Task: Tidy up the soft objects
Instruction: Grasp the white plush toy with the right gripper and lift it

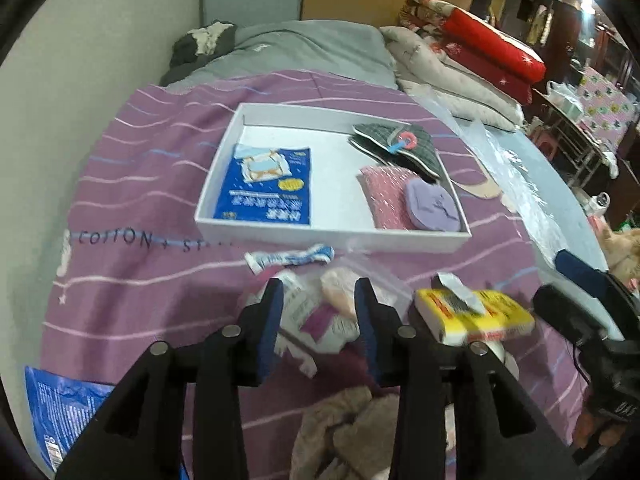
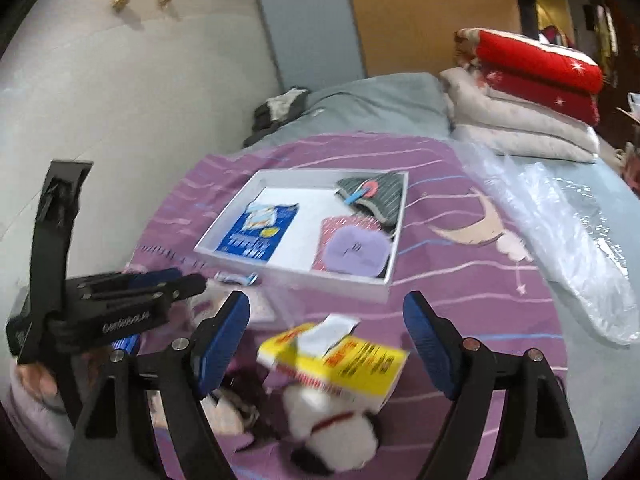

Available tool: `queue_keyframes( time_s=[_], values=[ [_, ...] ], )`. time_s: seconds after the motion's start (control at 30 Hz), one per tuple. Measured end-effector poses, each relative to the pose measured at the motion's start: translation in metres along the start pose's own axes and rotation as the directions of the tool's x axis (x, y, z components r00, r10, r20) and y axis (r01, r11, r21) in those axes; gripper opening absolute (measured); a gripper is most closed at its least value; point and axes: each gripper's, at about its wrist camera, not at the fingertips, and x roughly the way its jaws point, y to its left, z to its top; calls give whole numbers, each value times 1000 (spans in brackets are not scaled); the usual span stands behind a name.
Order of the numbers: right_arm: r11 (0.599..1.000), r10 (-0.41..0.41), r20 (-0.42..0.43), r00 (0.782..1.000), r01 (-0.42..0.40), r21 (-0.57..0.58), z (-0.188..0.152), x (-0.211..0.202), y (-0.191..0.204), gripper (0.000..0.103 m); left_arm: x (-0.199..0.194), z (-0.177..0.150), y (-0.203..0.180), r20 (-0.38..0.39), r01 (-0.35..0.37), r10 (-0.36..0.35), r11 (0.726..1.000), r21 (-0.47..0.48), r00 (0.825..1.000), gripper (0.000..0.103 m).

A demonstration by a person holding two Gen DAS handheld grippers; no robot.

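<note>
On the purple striped bedspread lies a white tray [image 1: 332, 236] holding a blue packet [image 1: 266, 184], a grey checked pouch [image 1: 400, 144], a pink cloth [image 1: 384, 196] and a purple round pad [image 1: 432, 204]. Just in front of it, my left gripper [image 1: 320, 312] is shut on a clear plastic bag [image 1: 320, 320] of pale soft items that fills the gap between its pads. My right gripper [image 2: 326, 300] stands wide open above a yellow packet [image 2: 336, 360], which rests on a white plush toy [image 2: 332, 428]; nothing touches its pads.
A rolled white-and-blue item [image 1: 292, 258] lies before the tray. A brown plush [image 1: 344, 428] and another blue packet [image 1: 60, 404] lie near me. Folded red and beige quilts [image 2: 532, 92] and a clear plastic sheet [image 2: 560, 248] lie to the right. The wall runs along the left.
</note>
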Motion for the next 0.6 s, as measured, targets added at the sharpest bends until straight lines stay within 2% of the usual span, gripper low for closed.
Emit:
queue_keyframes(
  time_s=[0.13, 0.2, 0.3, 0.4, 0.53, 0.6],
  values=[
    [999, -4, -27, 1000, 3, -48, -21, 0, 5, 79, -7, -12, -2, 19, 76, -77, 997, 17, 997, 50],
    [999, -7, -16, 1000, 7, -46, -30, -2, 4, 79, -8, -14, -3, 30, 100, -100, 995, 8, 995, 51],
    [1000, -6, 2, 1000, 6, 1, -39, -5, -6, 79, -9, -16, -6, 40, 126, -126, 992, 0, 991, 52],
    [998, -21, -7, 1000, 21, 67, -47, -3, -20, 79, -7, -21, -16, 41, 116, -117, 993, 37, 992, 52],
    [996, -3, -17, 1000, 5, 91, -54, 0, -26, 62, 5, -26, -25, 4, 119, -120, 991, 62, 993, 52],
    [996, 19, -26, 999, -16, 93, -56, 1, -26, 57, 6, -29, -29, 31, 80, -83, 993, 93, 996, 53]
  ],
)
